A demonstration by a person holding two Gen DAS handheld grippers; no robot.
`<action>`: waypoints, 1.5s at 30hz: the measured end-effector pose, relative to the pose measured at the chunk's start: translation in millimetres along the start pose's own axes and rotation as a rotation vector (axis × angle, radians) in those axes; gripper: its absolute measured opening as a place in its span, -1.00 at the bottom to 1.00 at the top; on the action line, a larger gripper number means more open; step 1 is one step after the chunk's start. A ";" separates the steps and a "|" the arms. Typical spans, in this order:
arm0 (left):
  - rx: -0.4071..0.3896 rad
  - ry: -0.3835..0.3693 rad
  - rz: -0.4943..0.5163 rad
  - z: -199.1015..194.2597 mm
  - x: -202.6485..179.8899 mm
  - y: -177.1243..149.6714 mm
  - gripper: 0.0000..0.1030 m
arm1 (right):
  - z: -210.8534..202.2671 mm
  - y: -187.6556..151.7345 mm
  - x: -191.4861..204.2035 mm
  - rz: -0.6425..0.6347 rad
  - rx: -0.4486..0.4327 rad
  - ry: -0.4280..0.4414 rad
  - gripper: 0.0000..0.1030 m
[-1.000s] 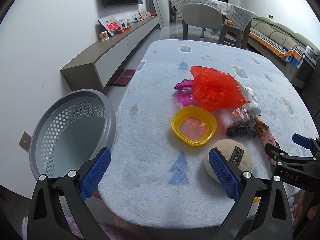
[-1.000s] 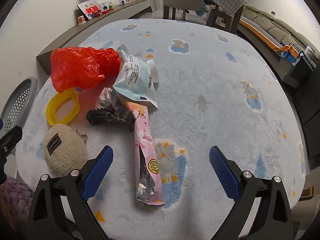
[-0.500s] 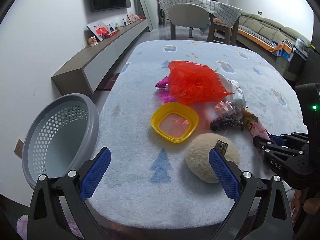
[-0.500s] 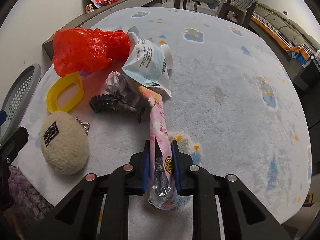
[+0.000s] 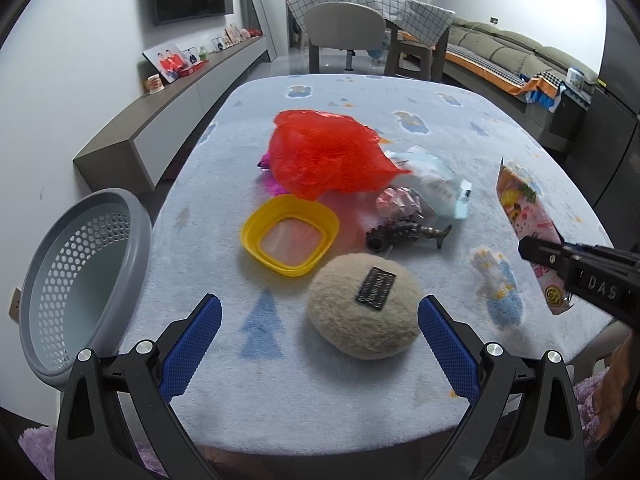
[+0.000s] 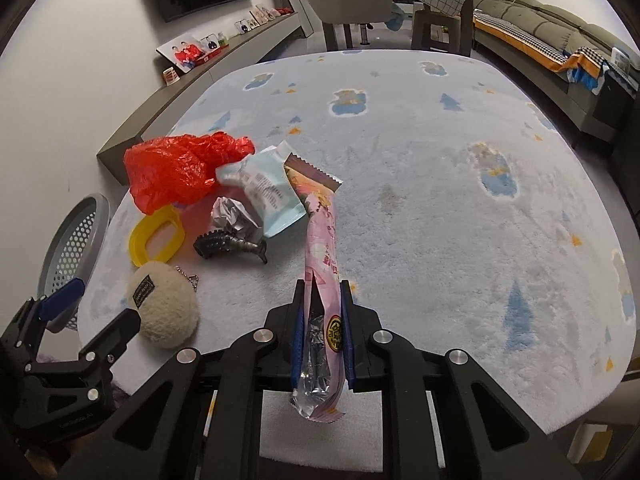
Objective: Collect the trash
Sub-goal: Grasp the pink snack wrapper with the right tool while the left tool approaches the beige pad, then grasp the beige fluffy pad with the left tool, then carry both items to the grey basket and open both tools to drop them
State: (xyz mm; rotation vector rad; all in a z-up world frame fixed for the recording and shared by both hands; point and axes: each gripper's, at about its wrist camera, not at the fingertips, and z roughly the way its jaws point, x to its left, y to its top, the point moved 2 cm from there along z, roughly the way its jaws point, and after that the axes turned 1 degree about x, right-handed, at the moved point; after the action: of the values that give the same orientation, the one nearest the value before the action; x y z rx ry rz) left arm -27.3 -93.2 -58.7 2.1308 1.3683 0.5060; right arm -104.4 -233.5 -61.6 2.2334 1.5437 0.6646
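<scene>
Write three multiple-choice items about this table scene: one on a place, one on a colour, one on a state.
1. Where is the grey perforated basket?
A. beside the table's left edge
B. on the sofa
C. on the table's middle

2. What colour is the shallow dish?
A. green
B. yellow
C. white

3. What is the right hand-held gripper doing?
A. standing open over the plush pouch
B. shut on the pink snack wrapper
C. shut on the red plastic bag

Key: 1 A, it stands off the rug-covered table, at its left. 2 B, its rim is bright yellow. 3 B, both pads press the wrapper's lower end.
</scene>
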 end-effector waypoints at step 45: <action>-0.015 0.189 -0.217 -39.4 164.2 15.6 0.30 | 8.8 44.6 187.6 -0.290 0.048 0.257 -0.70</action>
State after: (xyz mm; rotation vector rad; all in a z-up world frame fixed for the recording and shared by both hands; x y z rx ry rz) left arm 28.2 61.1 -15.4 1.9316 1.6707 0.6395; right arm -8.9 -73.4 -11.5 1.9572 1.9776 0.8578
